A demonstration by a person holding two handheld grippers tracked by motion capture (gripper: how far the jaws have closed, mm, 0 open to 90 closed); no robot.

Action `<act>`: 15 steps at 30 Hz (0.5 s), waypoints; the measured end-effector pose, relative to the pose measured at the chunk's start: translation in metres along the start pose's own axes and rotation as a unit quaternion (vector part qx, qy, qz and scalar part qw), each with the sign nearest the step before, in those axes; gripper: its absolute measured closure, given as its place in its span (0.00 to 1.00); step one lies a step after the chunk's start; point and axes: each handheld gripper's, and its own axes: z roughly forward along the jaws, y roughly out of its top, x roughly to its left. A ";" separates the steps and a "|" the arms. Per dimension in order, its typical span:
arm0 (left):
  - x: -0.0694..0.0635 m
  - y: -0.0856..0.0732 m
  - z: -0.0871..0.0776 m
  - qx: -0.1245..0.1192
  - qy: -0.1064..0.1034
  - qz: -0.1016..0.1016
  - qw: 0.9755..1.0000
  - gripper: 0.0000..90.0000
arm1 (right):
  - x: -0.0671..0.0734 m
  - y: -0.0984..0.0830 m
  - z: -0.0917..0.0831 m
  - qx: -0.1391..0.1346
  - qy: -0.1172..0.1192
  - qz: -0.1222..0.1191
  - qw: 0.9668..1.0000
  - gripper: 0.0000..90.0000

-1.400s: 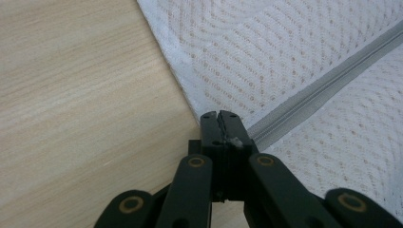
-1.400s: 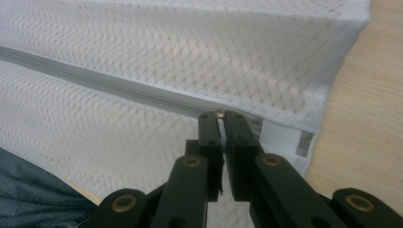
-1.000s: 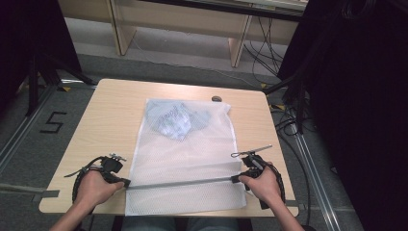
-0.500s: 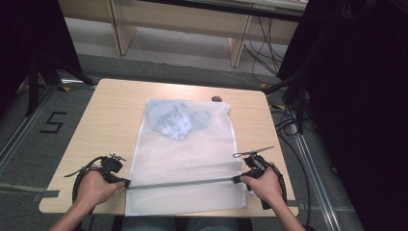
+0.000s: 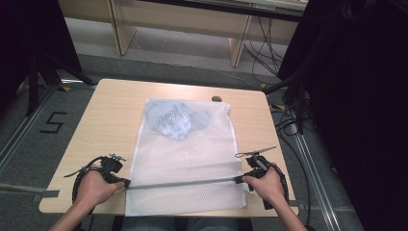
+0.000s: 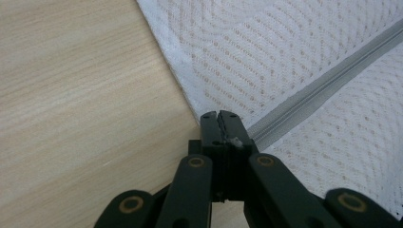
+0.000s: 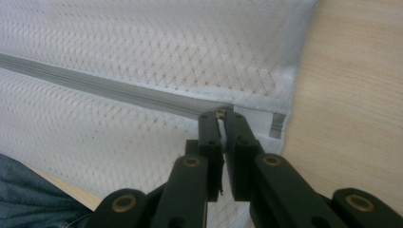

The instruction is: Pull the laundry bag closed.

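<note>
A white mesh laundry bag (image 5: 192, 159) lies flat on the wooden table (image 5: 110, 110), with a blue garment (image 5: 175, 120) inside its far end. A grey zipper (image 5: 183, 183) runs across the bag near the front edge. My left gripper (image 5: 126, 183) is shut on the zipper's left end at the bag's edge (image 6: 221, 116). My right gripper (image 5: 239, 179) is shut at the zipper's right end, with the small metal zipper pull (image 7: 219, 114) pinched between its tips. The zipper (image 7: 95, 85) looks closed along its length.
A small dark object (image 5: 216, 98) sits at the table's far edge. Bare wood lies left (image 6: 85, 95) and right (image 7: 351, 95) of the bag. Cables (image 5: 288, 120) trail on the floor at the right, and a marked 5 (image 5: 52, 122) is on the floor at the left.
</note>
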 end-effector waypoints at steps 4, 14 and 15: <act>0.000 0.000 0.000 0.000 0.000 0.001 1.000 0.99 | -0.003 0.000 0.001 -0.005 0.001 -0.006 1.000 0.97; 0.000 0.000 0.000 0.000 0.000 0.001 1.000 0.99 | -0.006 -0.001 0.000 0.016 0.011 0.028 0.999 0.97; 0.000 0.000 0.000 0.000 0.000 0.001 1.000 0.99 | -0.006 -0.001 0.000 0.016 0.011 0.028 0.999 0.97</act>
